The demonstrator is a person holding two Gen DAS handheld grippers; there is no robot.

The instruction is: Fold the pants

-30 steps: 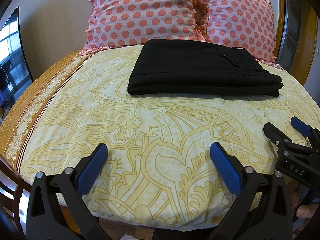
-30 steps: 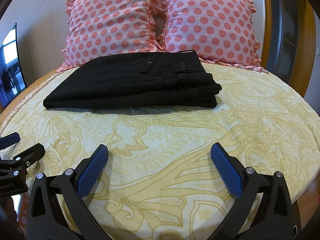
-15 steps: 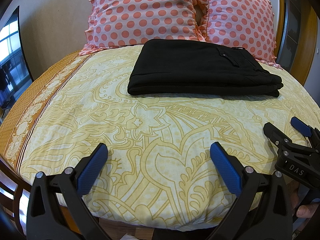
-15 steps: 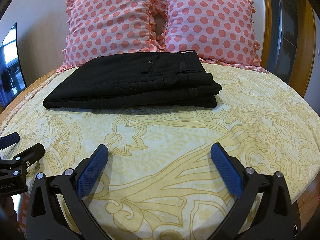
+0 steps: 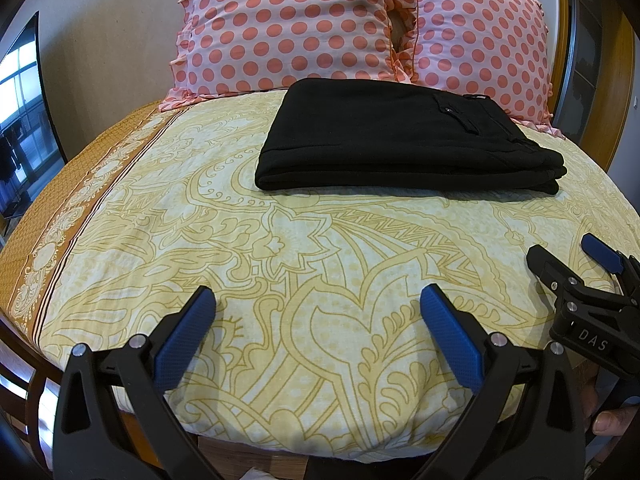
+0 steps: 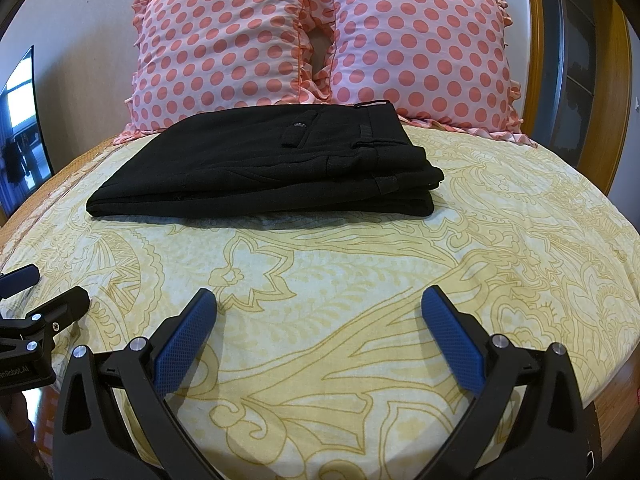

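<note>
Black pants folded into flat stack on bed, well ahead of both sets of fingers, none touching. Waistband end toward right, pocket button facing up. Two pink dotted pillows just behind stack. Left gripper: blue-padded fingers spread wide, holding nothing, low over yellow patterned sheet. Right gripper: fingers spread wide too, holding nothing, beside left one.

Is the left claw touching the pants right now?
Apart. The left wrist view shows the open left claw near the bed's front edge, with patterned sheet between it and the pants.
</note>
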